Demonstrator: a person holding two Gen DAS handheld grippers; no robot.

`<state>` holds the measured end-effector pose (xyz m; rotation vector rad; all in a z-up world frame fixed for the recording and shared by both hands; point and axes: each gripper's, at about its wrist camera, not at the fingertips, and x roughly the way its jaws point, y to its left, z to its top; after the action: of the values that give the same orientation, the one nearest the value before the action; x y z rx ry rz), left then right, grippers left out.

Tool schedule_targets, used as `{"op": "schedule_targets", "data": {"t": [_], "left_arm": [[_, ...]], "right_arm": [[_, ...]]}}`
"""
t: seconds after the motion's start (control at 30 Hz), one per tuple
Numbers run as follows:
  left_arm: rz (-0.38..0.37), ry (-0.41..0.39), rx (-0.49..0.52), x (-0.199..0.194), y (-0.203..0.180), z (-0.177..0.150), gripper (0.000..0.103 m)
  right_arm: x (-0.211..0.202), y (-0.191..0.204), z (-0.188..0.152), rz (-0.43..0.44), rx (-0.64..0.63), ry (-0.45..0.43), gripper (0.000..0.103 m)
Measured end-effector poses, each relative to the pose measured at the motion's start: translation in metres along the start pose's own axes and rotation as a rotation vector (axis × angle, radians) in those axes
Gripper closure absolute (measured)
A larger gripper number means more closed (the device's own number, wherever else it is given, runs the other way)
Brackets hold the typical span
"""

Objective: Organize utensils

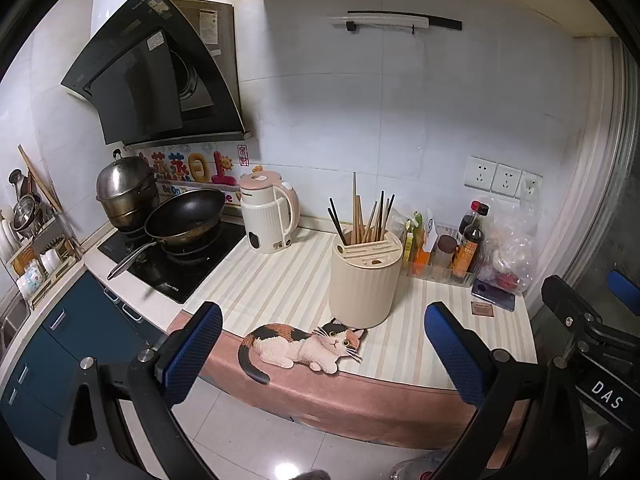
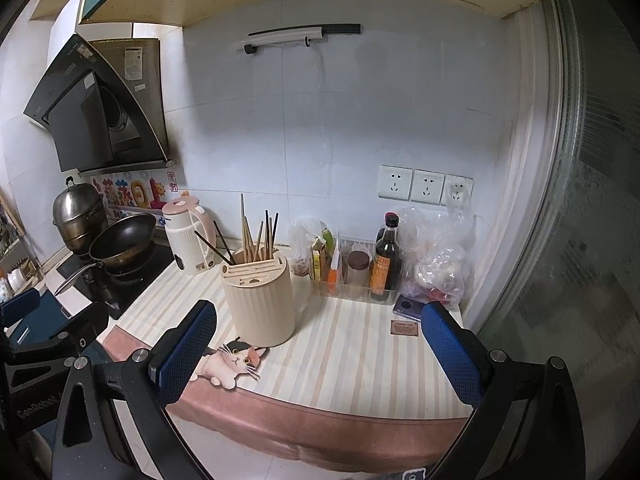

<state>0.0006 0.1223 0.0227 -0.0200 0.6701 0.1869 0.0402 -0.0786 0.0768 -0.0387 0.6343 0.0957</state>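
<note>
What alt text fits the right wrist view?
An open gripper faces a cream holder of upright chopsticks on a striped counter. Stove and kettle sit left, bottles right.

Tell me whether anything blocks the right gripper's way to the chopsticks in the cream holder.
Nothing visible does. The right gripper is open, short of the counter edge, and only bare striped mat lies between it and the cream holder. The chopsticks stick up from its top, free above. The kettle stands behind, to the left.
</note>
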Motion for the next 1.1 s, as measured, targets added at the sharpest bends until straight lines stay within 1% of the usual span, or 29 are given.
{"op": "schedule_targets", "data": {"t": [0.43,0.77,1.1], "left_arm": [[0.008,-0.007,0.002,-0.0022,0.0007,0.0022,0.0],[0.008,0.001,-0.006,-0.0026,0.0064,-0.0024,0.0],[0.008,-0.001,-0.005,-0.003,0.0084,-0.0032,0.0]], "right_arm": [[-0.0012,0.0005,-0.001,0.0,-0.001,0.001,0.0],[-0.0008,0.0021,-0.0038,0.007,-0.003,0.024,0.0],[-0.0022,0.0025,-0.004,0.007,-0.005,0.024,0.0]]}}
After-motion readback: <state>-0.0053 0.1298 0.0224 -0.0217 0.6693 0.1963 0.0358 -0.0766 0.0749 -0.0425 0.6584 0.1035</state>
